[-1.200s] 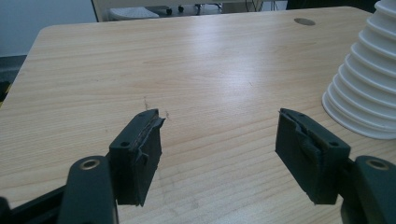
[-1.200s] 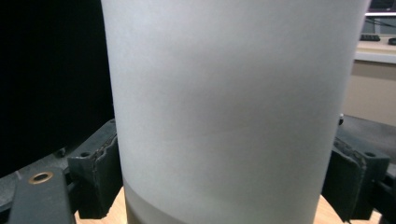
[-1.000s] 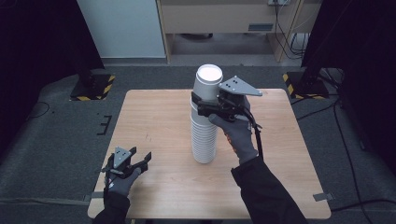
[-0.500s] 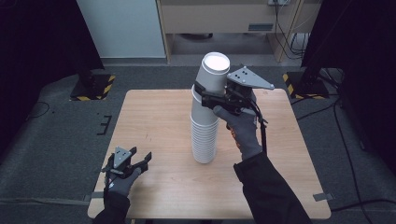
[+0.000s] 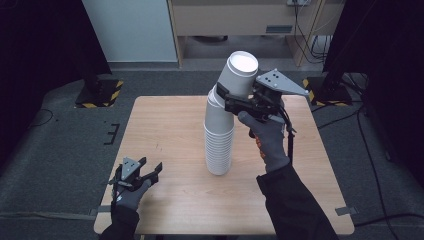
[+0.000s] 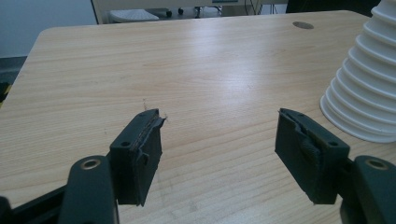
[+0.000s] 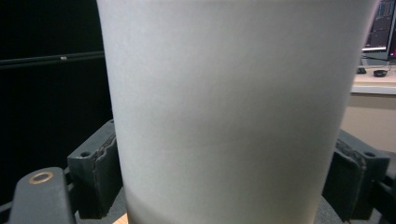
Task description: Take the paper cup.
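Since a second ago, my right gripper (image 5: 231,97) has lifted and tilted the top cup (image 5: 238,75), jaws pinching its wall, above the stack (image 5: 219,140) mid-table. I pull straight up to avoid toppling it. My left gripper (image 5: 141,175) rests spread at the near-left.

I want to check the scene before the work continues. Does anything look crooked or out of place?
Yes. The top cup leans to the right, out of line with the upright cup stack below, because the right hand-held gripper clamps it and tips it. Nothing looks spilled or damaged.
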`<control>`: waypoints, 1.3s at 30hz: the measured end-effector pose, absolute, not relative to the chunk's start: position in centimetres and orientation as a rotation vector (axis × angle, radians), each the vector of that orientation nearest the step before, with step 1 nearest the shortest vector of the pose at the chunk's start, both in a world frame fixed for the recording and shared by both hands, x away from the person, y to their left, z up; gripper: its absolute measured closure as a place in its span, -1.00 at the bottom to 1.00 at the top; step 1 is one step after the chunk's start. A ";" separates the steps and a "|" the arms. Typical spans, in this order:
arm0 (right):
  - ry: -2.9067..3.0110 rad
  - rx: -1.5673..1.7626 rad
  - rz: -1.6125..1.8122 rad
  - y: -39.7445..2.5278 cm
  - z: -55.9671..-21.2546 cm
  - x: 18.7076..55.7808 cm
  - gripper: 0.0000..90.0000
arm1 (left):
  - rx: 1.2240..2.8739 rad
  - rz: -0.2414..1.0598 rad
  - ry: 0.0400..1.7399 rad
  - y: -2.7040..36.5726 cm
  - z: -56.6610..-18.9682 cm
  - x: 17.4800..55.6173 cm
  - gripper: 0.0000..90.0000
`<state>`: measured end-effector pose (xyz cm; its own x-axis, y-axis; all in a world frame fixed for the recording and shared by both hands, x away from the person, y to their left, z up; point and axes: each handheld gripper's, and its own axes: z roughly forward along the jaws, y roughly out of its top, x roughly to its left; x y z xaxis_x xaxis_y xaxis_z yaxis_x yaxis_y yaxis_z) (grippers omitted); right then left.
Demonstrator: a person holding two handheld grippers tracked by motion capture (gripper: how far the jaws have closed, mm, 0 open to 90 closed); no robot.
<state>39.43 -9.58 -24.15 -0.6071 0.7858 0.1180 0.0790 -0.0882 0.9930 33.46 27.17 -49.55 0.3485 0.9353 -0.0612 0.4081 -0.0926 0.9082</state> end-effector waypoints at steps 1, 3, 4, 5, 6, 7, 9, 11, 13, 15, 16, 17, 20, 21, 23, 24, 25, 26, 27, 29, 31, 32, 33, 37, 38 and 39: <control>1.662 0.944 1.747 -9.8 -24.2 39.3 -0.68 | 1.678 0.707 1.214 27.2 -49.5 33.5 -0.33; 1.650 0.951 1.751 -10.6 -24.2 39.0 -0.67 | 1.674 0.707 1.208 27.1 -49.4 33.4 -0.32; 1.649 0.956 1.751 -10.9 -24.3 38.9 -0.67 | 1.671 0.707 1.205 27.0 -49.4 33.4 -0.31; 1.649 0.956 1.751 -10.9 -24.3 38.9 -0.67 | 1.671 0.707 1.205 27.0 -49.4 33.4 -0.31; 1.648 0.958 1.749 -11.2 -24.3 38.8 -0.68 | 1.673 0.709 1.201 26.9 -49.3 33.4 -0.31; 1.644 0.964 1.748 -11.5 -24.4 38.6 -0.67 | 1.676 0.712 1.198 26.9 -49.3 33.4 -0.30; 1.638 0.973 1.748 -12.1 -24.5 38.4 -0.67 | 1.680 0.714 1.187 26.8 -49.3 33.4 -0.30; 1.632 0.978 1.746 -12.8 -24.7 38.1 -0.68 | 1.682 0.718 1.175 26.7 -49.2 33.4 -0.30; 1.628 0.986 1.748 -13.5 -24.9 37.8 -0.68 | 1.683 0.717 1.169 26.6 -49.1 33.4 -0.30; 1.621 0.990 1.749 -14.1 -25.2 37.4 -0.68 | 1.677 0.713 1.169 26.4 -49.1 33.4 -0.31; 1.622 0.995 1.747 -14.4 -25.4 37.3 -0.67 | 1.679 0.714 1.164 26.4 -49.1 33.4 -0.31; 1.621 0.999 1.747 -14.7 -25.6 37.1 -0.68 | 1.680 0.714 1.161 26.4 -49.1 33.4 -0.32; 1.621 1.014 1.744 -15.5 -26.3 36.7 -0.68 | 1.684 0.715 1.151 26.2 -49.1 33.4 -0.35; 1.622 1.021 1.746 -15.7 -26.5 36.6 -0.68 | 1.688 0.715 1.149 26.2 -49.1 33.4 -0.35; 1.619 1.036 1.748 -16.3 -27.1 36.4 -0.68 | 1.693 0.712 1.144 26.1 -49.1 33.4 -0.36; 1.619 1.043 1.750 -16.6 -27.3 36.3 -0.68 | 1.695 0.712 1.141 26.0 -49.1 33.4 -0.36; 1.620 1.054 1.750 -16.9 -27.7 36.2 -0.68 | 1.692 0.712 1.142 25.9 -49.1 33.4 -0.36; 1.621 1.067 1.746 -17.3 -28.2 36.0 -0.68 | 1.698 0.710 1.137 25.9 -49.1 33.4 -0.36; 1.620 1.073 1.744 -17.5 -28.5 35.9 -0.68 | 1.700 0.710 1.134 25.8 -49.1 33.4 -0.36; 1.621 1.084 1.747 -17.7 -28.8 35.9 -0.68 | 1.709 0.710 1.132 25.8 -49.1 33.4 -0.36; 1.618 1.108 1.761 -18.2 -29.6 35.7 -0.68 | 1.717 0.711 1.125 25.7 -49.1 33.3 -0.36; 1.622 1.123 1.762 -18.4 -30.2 35.6 -0.68 | 1.708 0.706 1.121 25.5 -49.0 33.3 -0.35; 1.622 1.123 1.762 -18.4 -30.2 35.6 -0.68 | 1.708 0.706 1.121 25.5 -49.0 33.3 -0.34; 1.625 1.155 1.765 -19.0 -31.9 35.2 -0.68 | 1.718 0.706 1.112 25.3 -48.9 33.2 -0.30; 1.628 1.160 1.764 -19.1 -32.2 35.2 -0.68 | 1.718 0.706 1.112 25.3 -48.9 33.2 -0.30; 1.628 1.160 1.764 -19.1 -32.2 35.2 -0.68 | 1.719 0.708 1.110 25.3 -48.9 33.2 -0.30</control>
<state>35.15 -19.08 -32.16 -0.5315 0.8048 0.2642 0.1985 -0.1848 0.9625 33.20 25.26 -48.88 0.4234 0.9057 -0.0195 0.3639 -0.1503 0.9192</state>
